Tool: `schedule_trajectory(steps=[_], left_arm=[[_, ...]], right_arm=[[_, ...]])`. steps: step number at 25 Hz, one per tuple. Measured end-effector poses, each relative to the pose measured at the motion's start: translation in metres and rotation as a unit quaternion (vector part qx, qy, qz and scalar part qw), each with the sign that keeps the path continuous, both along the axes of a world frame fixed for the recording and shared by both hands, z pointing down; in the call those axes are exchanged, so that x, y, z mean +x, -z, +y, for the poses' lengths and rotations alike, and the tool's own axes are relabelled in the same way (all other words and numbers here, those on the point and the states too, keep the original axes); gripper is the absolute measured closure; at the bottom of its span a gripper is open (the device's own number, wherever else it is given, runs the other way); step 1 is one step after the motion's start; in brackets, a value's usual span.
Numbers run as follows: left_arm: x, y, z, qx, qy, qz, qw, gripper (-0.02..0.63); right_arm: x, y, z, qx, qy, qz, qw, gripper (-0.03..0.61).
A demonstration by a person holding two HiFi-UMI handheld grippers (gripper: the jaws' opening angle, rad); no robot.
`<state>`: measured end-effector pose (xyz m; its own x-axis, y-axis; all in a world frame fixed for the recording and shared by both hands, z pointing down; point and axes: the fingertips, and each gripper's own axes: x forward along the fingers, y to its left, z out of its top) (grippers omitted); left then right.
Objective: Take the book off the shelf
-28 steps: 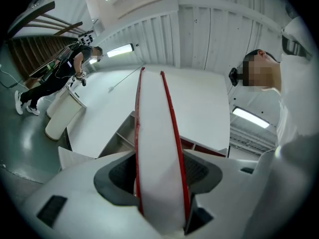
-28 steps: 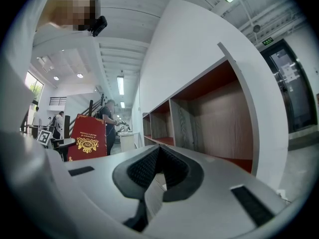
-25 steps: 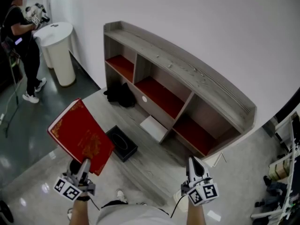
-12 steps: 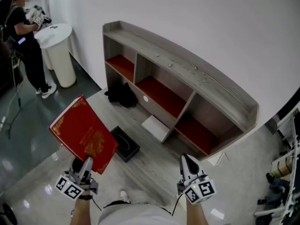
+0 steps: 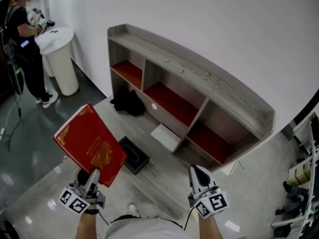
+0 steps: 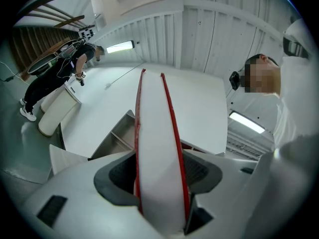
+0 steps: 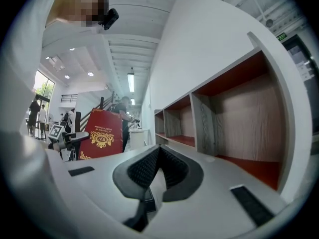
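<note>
A red hardback book (image 5: 89, 143) with gold print on its cover is held up in the air, off the shelf and to its left. My left gripper (image 5: 92, 175) is shut on the book's lower edge. In the left gripper view the white page edge of the book (image 6: 159, 153) runs up between both pads. The grey wooden shelf (image 5: 199, 76) with red-floored compartments stands against the white wall, and its compartments look bare. My right gripper (image 5: 198, 171) hangs in front of the shelf with its jaws shut and nothing in them. From the right gripper view the book (image 7: 102, 133) shows at the left.
A black open box (image 5: 133, 155) and a flat white item (image 5: 164, 136) lie on the floor before the shelf. A black bag (image 5: 127, 101) sits by its left end. A person (image 5: 22, 44) stands at a white round stand (image 5: 60, 54) far left. Clutter (image 5: 304, 173) lines the right edge.
The book stays gripped and has drifted slightly right and down in view. My right gripper has shifted a little left. The person at the far left has stepped about.
</note>
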<state>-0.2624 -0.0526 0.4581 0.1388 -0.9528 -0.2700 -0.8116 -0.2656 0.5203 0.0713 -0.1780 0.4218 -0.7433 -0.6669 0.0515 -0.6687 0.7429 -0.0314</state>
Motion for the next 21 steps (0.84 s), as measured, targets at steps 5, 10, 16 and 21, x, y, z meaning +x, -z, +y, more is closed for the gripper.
schedule_trajectory(steps=[5, 10, 16, 21], left_arm=[[-0.005, 0.000, 0.002, 0.003, -0.009, 0.003, 0.9999, 0.359], [-0.015, -0.005, 0.002, -0.001, -0.013, 0.010, 0.9999, 0.360], [-0.023, -0.012, -0.002, -0.001, -0.019, 0.017, 0.9997, 0.359], [-0.027, -0.016, -0.006, -0.001, -0.023, 0.025, 0.9994, 0.360]], right_arm=[[-0.011, 0.000, 0.002, 0.002, -0.001, 0.005, 1.000, 0.555], [-0.021, 0.001, 0.000, 0.006, -0.006, 0.013, 1.000, 0.555], [-0.033, 0.005, -0.001, -0.006, -0.007, -0.012, 1.000, 0.555], [-0.043, 0.009, -0.002, -0.004, -0.006, -0.018, 1.000, 0.555]])
